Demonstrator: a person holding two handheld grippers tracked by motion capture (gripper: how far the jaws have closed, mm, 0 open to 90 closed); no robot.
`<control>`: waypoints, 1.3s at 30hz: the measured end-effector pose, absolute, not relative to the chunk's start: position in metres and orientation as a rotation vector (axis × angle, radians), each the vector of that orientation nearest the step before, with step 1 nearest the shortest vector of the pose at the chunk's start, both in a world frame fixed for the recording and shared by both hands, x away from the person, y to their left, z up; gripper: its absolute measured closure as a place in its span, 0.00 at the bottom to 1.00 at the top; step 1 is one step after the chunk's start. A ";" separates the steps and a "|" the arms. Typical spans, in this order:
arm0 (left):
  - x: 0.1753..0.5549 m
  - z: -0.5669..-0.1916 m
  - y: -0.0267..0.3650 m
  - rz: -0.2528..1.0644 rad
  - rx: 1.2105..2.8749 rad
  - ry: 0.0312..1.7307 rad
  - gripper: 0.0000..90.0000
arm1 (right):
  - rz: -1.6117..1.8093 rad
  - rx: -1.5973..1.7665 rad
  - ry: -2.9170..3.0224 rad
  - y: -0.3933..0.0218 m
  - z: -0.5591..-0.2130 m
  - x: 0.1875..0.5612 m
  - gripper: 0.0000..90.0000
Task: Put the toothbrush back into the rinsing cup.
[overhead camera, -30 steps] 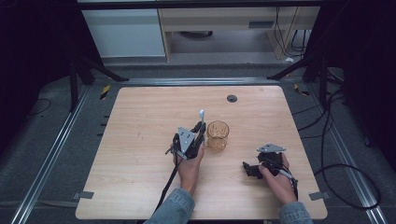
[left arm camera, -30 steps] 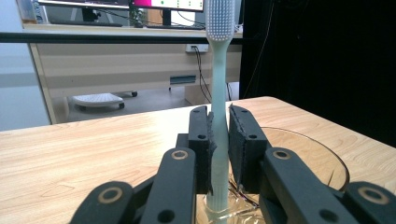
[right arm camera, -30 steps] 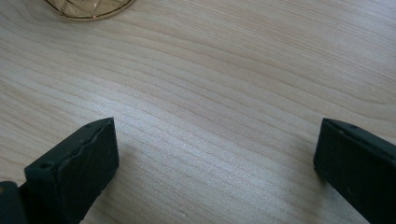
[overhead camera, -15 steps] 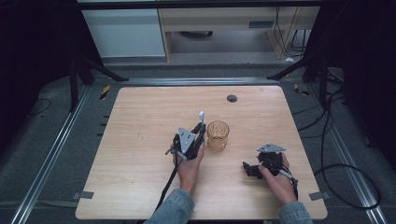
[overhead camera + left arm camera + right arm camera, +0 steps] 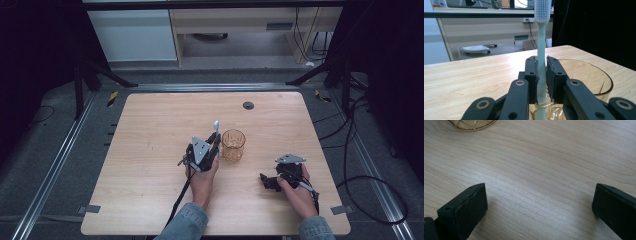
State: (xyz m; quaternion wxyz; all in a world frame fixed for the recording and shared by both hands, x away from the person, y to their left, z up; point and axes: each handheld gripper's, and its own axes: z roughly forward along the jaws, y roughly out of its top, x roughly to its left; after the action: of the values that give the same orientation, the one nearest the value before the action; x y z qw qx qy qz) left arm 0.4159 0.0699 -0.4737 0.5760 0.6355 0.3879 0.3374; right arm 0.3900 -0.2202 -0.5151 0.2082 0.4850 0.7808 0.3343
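Observation:
A pale green toothbrush (image 5: 541, 50) with white bristles stands upright, and my left gripper (image 5: 541, 75) is shut on its handle. In the high view the left gripper (image 5: 209, 146) sits just left of an amber glass cup (image 5: 233, 145), with the toothbrush (image 5: 215, 126) head rising above it. The glass cup (image 5: 584, 77) lies right behind and under the jaws in the left gripper view. My right gripper (image 5: 265, 181) rests low over the table at the front right, jaws wide open with bare wood between them (image 5: 539, 202). The cup's base (image 5: 471, 123) peeks in at the top left there.
The wooden table (image 5: 150, 130) has a small dark round grommet (image 5: 248, 105) near its far edge. Cables trail off the right side on the floor (image 5: 360, 150). A pale cabinet (image 5: 135, 35) and a bench stand beyond the table.

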 end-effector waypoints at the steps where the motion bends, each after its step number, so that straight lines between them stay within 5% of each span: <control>1: 0.416 -0.474 0.070 0.791 1.488 0.909 0.88 | 0.927 1.346 2.174 -0.220 -0.515 0.390 0.00; 21: 0.416 -0.473 0.071 0.789 1.488 0.914 0.86 | 0.930 1.350 2.173 -0.220 -0.515 0.390 0.00; 39: 0.415 -0.467 0.080 0.771 1.517 0.911 0.72 | 0.930 1.349 2.174 -0.220 -0.515 0.390 0.00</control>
State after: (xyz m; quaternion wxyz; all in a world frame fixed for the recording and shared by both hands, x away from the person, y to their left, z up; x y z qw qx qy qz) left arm 0.4152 0.0795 -0.4670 0.5695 0.6461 0.3880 0.3283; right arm 0.3901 -0.2203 -0.5151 0.2081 0.4847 0.7810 0.3343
